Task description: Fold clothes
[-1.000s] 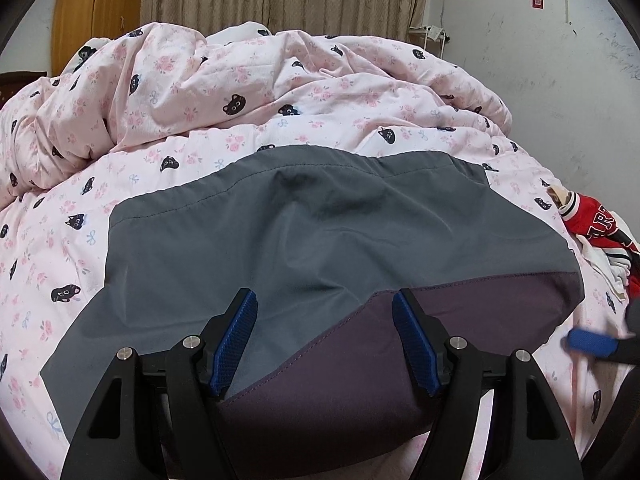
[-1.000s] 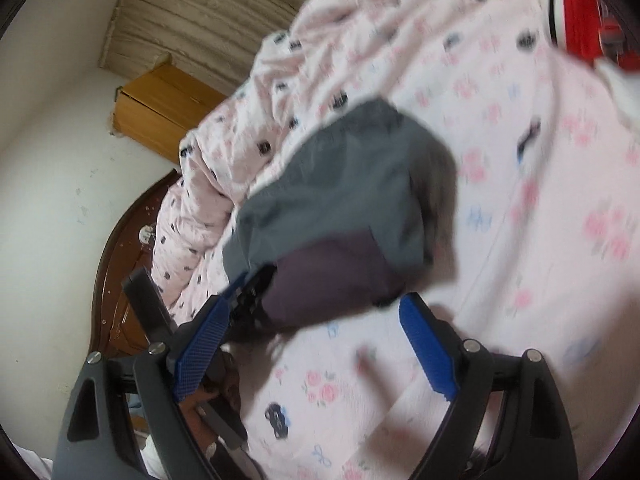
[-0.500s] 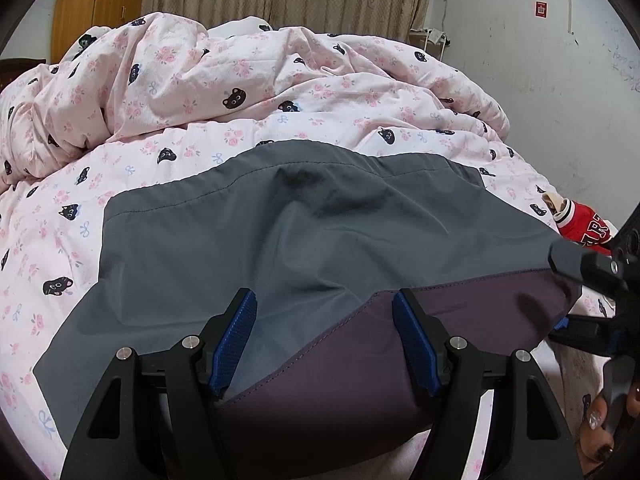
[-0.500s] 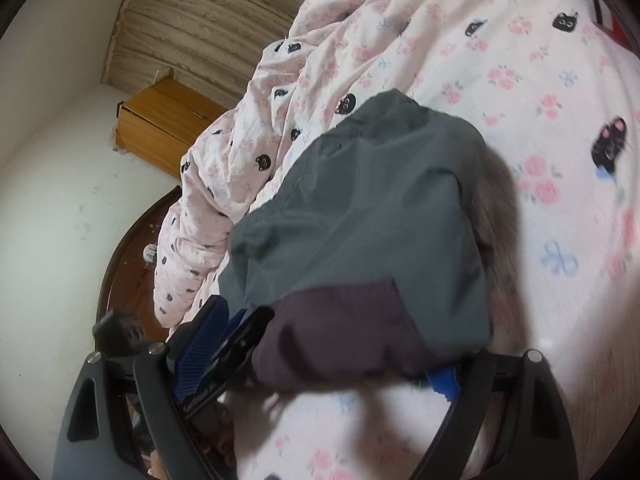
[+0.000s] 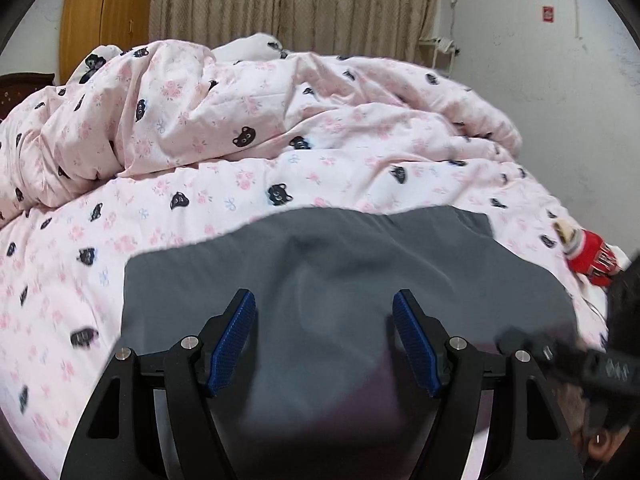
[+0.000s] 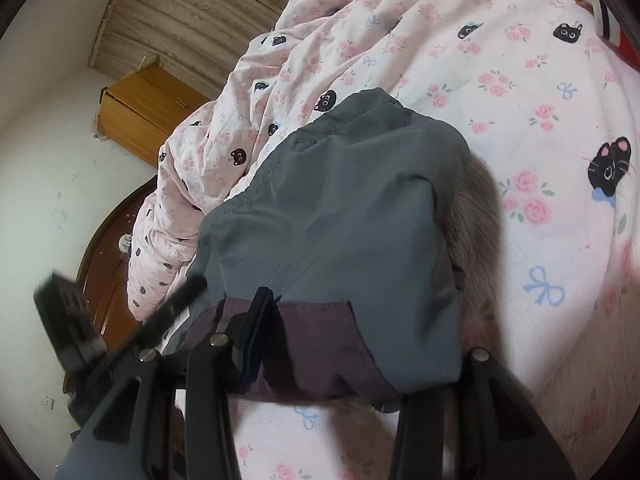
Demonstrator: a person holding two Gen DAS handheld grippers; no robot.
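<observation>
A grey garment [image 5: 340,272] with a dark purple hem lies on the bed, its near end raised. My left gripper [image 5: 323,300] has that near end bunched between its blue pads, filling the gap, so it is shut on the cloth. In the right wrist view the garment [image 6: 352,208] hangs above its own shadow. My right gripper [image 6: 360,320] is closing on the purple hem. Its left finger presses the cloth and its right finger is hidden under the grey fabric. The right gripper [image 5: 580,364] also shows blurred at the garment's right corner. The left gripper [image 6: 72,320] is a dark blur at the left.
A crumpled pink duvet [image 5: 280,120] with black cat faces is heaped behind the garment. A red and white piece of clothing [image 5: 592,256] lies at the bed's right edge. A wooden wardrobe [image 5: 104,20] and curtains stand behind, and a dark headboard [image 6: 108,240] is at the left.
The right gripper came in to the garment's right corner and its jaws narrowed around the purple hem. The left gripper rose and drew back, and the garment's far edge came nearer.
</observation>
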